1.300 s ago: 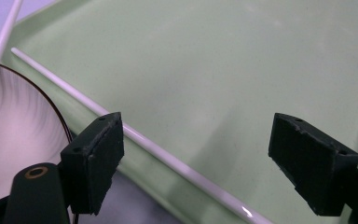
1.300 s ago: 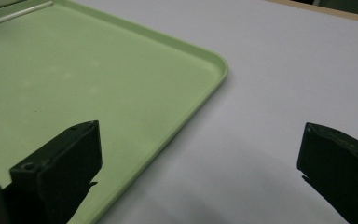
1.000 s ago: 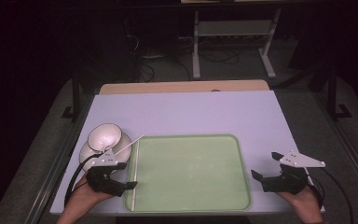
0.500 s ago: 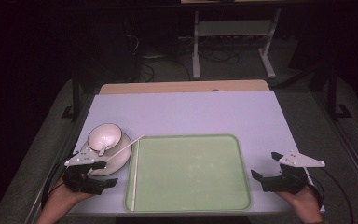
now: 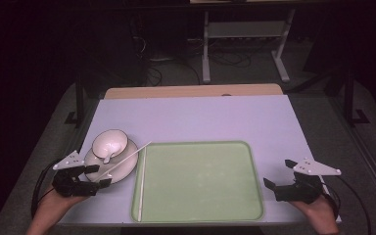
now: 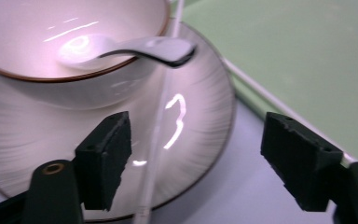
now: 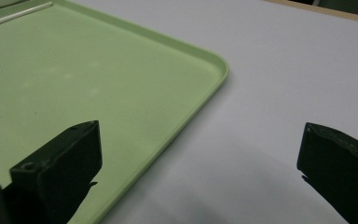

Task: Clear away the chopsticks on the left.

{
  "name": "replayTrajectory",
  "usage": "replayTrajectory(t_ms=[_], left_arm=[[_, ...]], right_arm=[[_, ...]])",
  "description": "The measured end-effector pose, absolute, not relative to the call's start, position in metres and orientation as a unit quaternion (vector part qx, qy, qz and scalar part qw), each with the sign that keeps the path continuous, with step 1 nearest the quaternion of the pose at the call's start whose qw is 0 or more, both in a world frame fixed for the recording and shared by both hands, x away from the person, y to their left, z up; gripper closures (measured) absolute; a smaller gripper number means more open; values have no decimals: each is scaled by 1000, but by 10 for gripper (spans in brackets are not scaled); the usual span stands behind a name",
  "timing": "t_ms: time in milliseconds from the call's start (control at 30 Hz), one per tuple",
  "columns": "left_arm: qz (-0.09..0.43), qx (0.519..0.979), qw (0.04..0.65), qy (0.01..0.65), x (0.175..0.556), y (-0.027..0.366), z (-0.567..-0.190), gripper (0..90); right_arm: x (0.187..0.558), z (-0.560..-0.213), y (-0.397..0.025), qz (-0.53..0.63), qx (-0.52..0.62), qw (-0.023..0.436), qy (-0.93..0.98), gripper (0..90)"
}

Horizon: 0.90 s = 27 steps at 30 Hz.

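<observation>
A white bowl [image 5: 109, 143] with a white spoon [image 6: 135, 46] in it sits on a white plate [image 5: 125, 169] at the table's front left. One thin white chopstick [image 5: 127, 159] lies slanted across the plate. A second chopstick [image 5: 142, 186] lies along the left side of the pale green tray [image 5: 198, 181]. My left gripper [image 5: 99, 175] is open at the plate's near rim, its jaws either side of the slanted chopstick [image 6: 156, 135] and apart from it. My right gripper [image 5: 278, 175] stands open over the table just off the tray's front right corner [image 7: 214, 65], holding nothing.
The lilac table top [image 5: 200, 117] is bare behind the tray, with a wooden strip [image 5: 191, 91] along its far edge. A metal stand [image 5: 245, 44] and cables are on the dark floor beyond. Black cables trail from both grippers.
My left gripper has moved left, from the tray's front left edge to the plate's near rim. The right gripper has stayed where it was.
</observation>
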<state>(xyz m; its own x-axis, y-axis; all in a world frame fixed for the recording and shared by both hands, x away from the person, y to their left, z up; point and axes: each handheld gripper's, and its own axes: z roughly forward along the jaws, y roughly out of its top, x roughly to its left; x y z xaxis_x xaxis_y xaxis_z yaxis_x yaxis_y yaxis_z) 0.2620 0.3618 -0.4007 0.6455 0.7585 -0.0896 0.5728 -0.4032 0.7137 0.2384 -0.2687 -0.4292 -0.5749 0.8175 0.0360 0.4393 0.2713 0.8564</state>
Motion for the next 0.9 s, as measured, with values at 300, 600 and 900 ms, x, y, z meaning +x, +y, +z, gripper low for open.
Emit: replayTrajectory(t_ms=[300, 600, 900], left_arm=[[127, 834, 354, 403, 277, 363, -410, 447], [117, 841, 342, 403, 285, 363, -420, 601], [117, 848, 332, 396, 288, 360, -425, 712]], right_arm=[[238, -429, -269, 444, 408, 214, 769, 0], [238, -430, -269, 443, 408, 214, 769, 0], [238, -429, -270, 441, 409, 215, 769, 0]])
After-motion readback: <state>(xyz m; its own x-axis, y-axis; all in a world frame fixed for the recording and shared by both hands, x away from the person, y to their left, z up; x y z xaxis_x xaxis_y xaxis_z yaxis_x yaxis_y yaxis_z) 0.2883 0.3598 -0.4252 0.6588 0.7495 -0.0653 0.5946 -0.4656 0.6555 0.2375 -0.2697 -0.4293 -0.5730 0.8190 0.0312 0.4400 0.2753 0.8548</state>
